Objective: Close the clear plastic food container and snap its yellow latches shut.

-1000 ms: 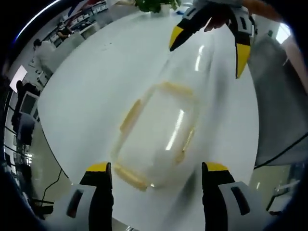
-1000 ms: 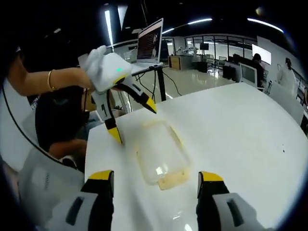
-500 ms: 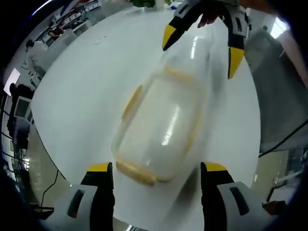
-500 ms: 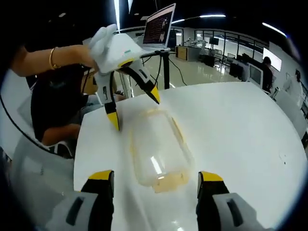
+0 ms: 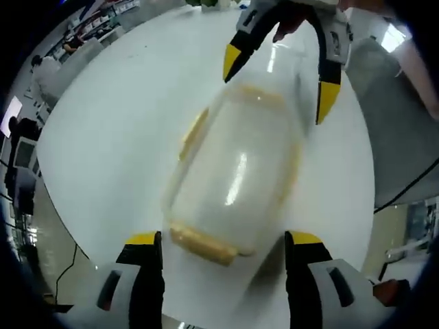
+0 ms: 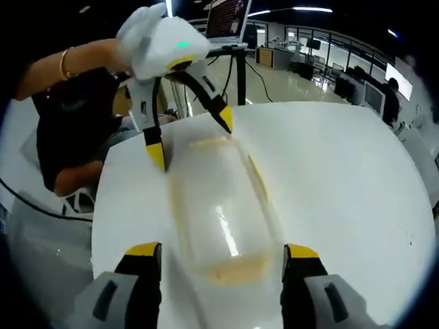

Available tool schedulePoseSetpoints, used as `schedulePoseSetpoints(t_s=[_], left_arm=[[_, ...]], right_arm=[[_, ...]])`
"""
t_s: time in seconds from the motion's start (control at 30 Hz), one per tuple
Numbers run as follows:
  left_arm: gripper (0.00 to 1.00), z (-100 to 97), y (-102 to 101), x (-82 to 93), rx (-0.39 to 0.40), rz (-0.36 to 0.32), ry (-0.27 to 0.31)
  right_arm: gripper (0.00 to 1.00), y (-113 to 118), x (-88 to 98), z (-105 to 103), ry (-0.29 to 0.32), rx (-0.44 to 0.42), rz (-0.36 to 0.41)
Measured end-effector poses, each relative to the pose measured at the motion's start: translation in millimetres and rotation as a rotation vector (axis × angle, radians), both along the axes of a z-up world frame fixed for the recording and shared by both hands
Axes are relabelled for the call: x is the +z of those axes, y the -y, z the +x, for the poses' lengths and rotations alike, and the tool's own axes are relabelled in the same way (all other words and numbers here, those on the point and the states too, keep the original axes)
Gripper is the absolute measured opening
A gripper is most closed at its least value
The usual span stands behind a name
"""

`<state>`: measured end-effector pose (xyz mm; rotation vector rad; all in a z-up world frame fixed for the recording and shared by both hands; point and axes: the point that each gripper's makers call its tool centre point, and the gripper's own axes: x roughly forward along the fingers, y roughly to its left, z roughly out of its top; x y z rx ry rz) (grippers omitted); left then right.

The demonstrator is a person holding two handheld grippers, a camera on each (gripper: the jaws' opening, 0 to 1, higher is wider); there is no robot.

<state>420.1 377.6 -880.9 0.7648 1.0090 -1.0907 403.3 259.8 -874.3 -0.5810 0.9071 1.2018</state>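
Note:
A clear plastic food container (image 5: 236,175) with its lid on lies on the white table (image 5: 116,123). Pale yellow latches (image 5: 202,245) run along its ends and sides. In the left gripper view my left gripper (image 5: 223,245) stands open, its jaws either side of the near end latch. My right gripper (image 5: 276,81) comes in from the top, open, straddling the far end. In the right gripper view the same container (image 6: 219,209) lies lengthwise between my open right gripper (image 6: 221,255) and the open left gripper (image 6: 192,140) held by a gloved hand.
The white table's edge (image 6: 99,205) runs close on the left of the right gripper view, with a seated person (image 6: 68,137) beyond it. A laptop on a stand (image 6: 223,17) is behind. Desks and people (image 5: 44,68) fill the far room.
Both grippers have closed in on the container from opposite ends, so it looms larger in both views. The jaws stay open.

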Motion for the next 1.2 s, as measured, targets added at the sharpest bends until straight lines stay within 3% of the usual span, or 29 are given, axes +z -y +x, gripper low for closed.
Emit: schedulePoseSetpoints(t_s=[0.17, 0.4, 0.53, 0.67, 0.7, 0.73, 0.97, 1.2], left_arm=[[0.70, -2.8, -4.5, -8.0, -0.051, 0.044, -0.013], [0.69, -2.1, -2.8, -5.7, -0.057, 0.014, -0.024], [0.70, -3.1, -3.4, -5.3, -0.072, 0.009, -0.022], [0.71, -5.2, -3.6, -5.7, -0.091, 0.014, -0.023], [0.71, -5.4, -3.3, -5.6, -0.092, 0.015, -0.023], [0.71, -5.5, -3.2, -5.6, -0.092, 0.016, -0.023], [0.66, -8.4, -0.9, -4.8, -0.131, 0.012, -0.024], [0.57, -1.2, -1.7, -3.3, -0.134, 0.018, -0.024]], right_arm=[[0.72, -0.9, -7.5, 3.5, 0.056, 0.057, -0.065], [0.72, 0.5, -10.4, 10.1, 0.092, 0.080, -0.119], [0.71, 6.7, -12.3, 13.3, 0.089, 0.065, -0.128], [0.70, 10.5, -21.6, 5.8, 0.045, 0.072, -0.154], [0.70, 6.8, -20.8, 3.3, 0.017, 0.047, -0.125], [0.71, 9.3, -19.3, 7.7, 0.044, 0.054, -0.139], [0.70, 11.5, -19.2, 5.9, 0.037, 0.101, -0.148], [0.62, 16.1, -18.0, 9.4, 0.034, 0.164, -0.180]])
